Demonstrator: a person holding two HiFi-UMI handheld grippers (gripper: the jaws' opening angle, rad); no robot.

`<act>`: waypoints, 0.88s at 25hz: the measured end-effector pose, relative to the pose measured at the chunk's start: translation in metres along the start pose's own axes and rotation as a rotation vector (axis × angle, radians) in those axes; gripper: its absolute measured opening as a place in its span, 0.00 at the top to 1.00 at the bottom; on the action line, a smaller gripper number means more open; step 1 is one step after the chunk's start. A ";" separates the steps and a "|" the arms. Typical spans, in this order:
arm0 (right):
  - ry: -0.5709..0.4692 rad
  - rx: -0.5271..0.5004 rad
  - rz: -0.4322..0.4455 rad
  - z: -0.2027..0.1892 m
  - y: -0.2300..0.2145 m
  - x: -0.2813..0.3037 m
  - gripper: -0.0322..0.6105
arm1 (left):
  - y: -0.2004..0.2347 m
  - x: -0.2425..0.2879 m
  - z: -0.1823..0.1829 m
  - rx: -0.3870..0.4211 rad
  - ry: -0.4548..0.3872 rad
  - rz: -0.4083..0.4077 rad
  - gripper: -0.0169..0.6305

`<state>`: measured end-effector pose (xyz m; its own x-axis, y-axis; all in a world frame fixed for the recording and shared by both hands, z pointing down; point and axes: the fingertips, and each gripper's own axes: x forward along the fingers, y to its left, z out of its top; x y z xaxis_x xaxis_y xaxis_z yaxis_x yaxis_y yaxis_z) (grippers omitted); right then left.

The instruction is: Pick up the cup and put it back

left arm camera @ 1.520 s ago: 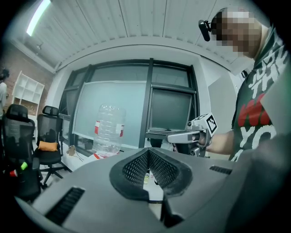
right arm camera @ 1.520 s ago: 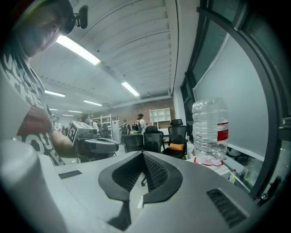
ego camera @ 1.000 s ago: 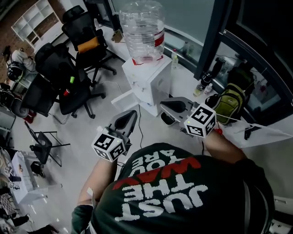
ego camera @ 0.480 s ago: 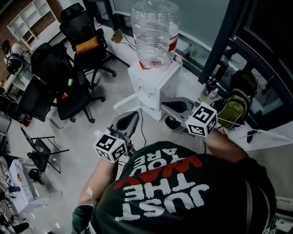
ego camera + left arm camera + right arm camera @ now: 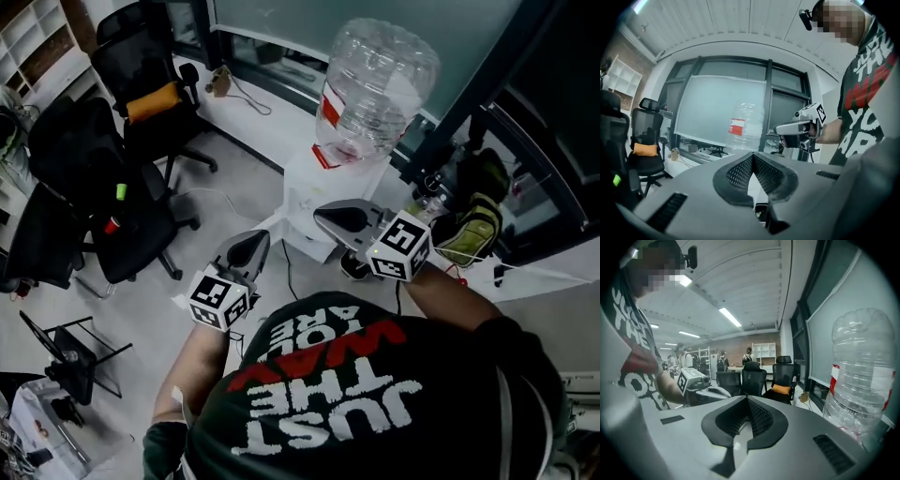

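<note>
Both jaws of the left gripper [image 5: 752,160] are pressed together with nothing between them. The right gripper [image 5: 747,401] is closed and empty in the same way. Each gripper carries a marker cube [image 5: 217,300] near the person's hand.

From the head view, the 2 grippers are held out side by side, well apart, in front of a black shirt [image 5: 356,394] with white and red lettering. The right gripper hangs just before a white water dispenser [image 5: 309,192] topped by a large clear bottle [image 5: 380,89] with a red label. The left gripper is over the pale floor [image 5: 150,309]. 2 black office chairs [image 5: 141,98] stand to the left, and a green backpack [image 5: 473,220] sits to the right. The cup cannot be made out in any view.
</note>
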<state>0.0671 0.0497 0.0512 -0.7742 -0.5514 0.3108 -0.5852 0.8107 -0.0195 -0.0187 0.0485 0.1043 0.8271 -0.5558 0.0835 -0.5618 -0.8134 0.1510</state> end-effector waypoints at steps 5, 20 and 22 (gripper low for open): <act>0.098 -0.023 0.001 -0.020 -0.017 0.056 0.90 | 0.052 0.007 -0.026 -0.040 -0.003 0.037 0.96; 0.409 -0.139 0.359 -0.245 -0.040 0.105 0.89 | 0.054 0.071 -0.242 -0.332 0.091 0.471 0.96; 0.441 -0.142 0.384 -0.281 -0.039 0.110 0.89 | 0.051 0.078 -0.272 -0.348 0.128 0.493 0.96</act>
<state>0.0723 0.0127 0.3531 -0.7331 -0.1046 0.6720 -0.2215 0.9709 -0.0905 0.0219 0.0107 0.3863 0.4792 -0.8094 0.3395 -0.8579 -0.3503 0.3758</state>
